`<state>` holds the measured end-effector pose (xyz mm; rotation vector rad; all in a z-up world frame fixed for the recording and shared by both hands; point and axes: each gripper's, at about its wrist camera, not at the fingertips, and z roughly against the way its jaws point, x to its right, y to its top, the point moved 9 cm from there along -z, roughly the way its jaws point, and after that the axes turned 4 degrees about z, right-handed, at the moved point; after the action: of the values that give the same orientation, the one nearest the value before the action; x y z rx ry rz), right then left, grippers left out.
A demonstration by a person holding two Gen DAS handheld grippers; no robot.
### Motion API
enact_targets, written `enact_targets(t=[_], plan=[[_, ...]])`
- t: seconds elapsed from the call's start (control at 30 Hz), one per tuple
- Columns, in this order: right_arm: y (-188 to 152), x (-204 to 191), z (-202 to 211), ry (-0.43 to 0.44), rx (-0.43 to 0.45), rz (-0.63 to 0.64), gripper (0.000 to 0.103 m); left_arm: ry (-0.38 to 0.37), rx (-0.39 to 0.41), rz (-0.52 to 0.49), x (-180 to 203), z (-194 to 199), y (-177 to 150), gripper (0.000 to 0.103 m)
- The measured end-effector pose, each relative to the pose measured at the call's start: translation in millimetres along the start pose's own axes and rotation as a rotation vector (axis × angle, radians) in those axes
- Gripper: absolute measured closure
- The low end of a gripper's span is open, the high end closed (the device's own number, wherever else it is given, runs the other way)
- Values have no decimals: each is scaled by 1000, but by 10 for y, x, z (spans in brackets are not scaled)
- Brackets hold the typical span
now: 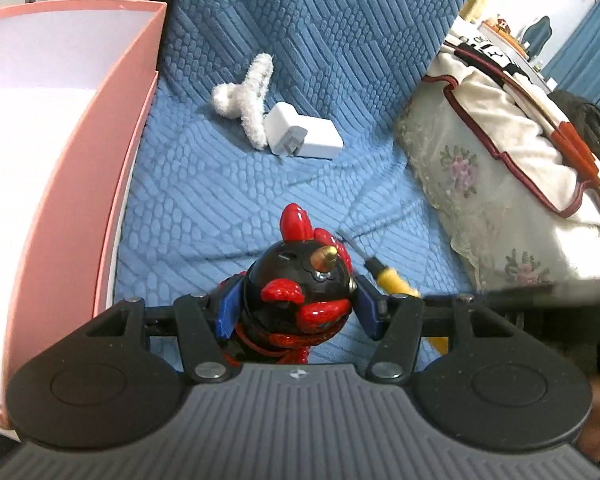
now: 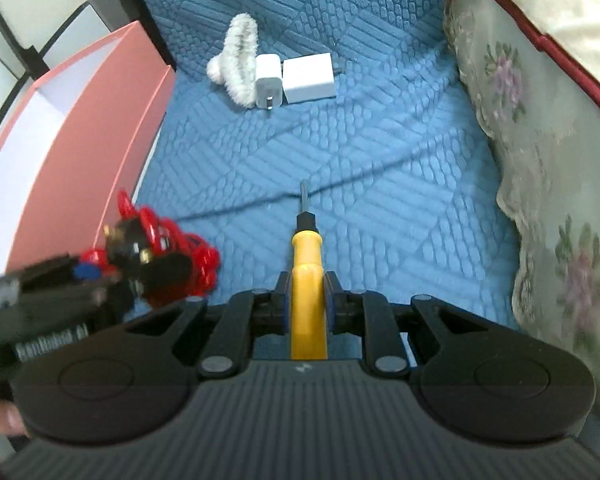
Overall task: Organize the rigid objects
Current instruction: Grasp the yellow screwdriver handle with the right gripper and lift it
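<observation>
My left gripper is shut on a black and red rooster figurine, held above the blue sofa seat; both also show blurred at the left of the right wrist view. My right gripper is shut on the yellow handle of a screwdriver, whose metal tip points forward. The screwdriver also shows just right of the figurine in the left wrist view. A white power adapter and a fluffy white hair claw lie together further back on the seat.
An open pink box with a white inside stands at the left on the seat. A floral lace cushion and cream fabric border the right. The blue quilted sofa back rises behind.
</observation>
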<state>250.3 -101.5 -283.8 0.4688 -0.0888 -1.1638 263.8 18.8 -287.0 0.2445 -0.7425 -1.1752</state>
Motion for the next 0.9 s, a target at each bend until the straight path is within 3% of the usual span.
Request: enact_targets(t=[0.37,0.63,0.9], plan=[[-392,-13,-58,-11,16,-31,81,-1,-12,-16,-15,-3,-136,39],[-408,-87,-107,-33,93,-24,74,-15,16,-44,-26,30,-141,39],[-386,-64,-214,-61,112,-33,74,-14,0,-111,-21,-54,-233,39]])
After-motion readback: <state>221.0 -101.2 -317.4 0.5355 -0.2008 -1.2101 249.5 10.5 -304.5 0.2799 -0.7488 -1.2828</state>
